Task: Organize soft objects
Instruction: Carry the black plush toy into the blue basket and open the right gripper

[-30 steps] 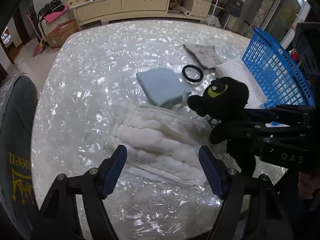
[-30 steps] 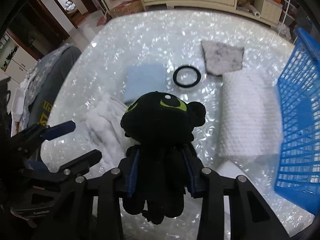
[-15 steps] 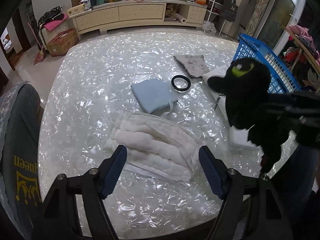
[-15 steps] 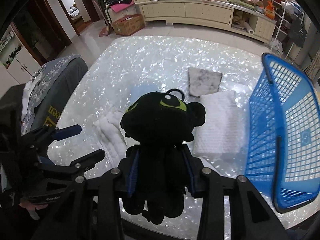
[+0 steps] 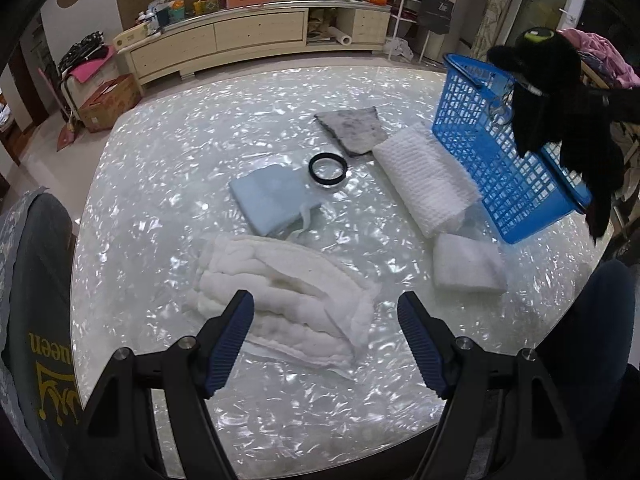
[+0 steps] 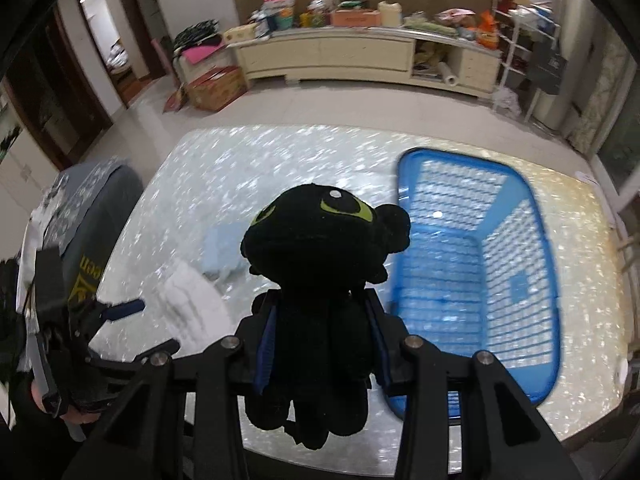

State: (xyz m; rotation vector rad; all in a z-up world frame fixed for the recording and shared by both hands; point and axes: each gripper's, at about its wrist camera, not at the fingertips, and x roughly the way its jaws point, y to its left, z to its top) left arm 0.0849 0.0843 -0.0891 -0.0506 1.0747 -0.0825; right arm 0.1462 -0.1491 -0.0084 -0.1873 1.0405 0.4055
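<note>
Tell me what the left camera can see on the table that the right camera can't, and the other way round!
Only the left wrist view shows the black ring, the grey cloth, the waffle towel and the small white pad. Only the right wrist view shows the inside of the blue basket and the right gripper squeezing the black plush toy. Both show the toy, basket, light blue cloth and fluffy white cloth.
</note>
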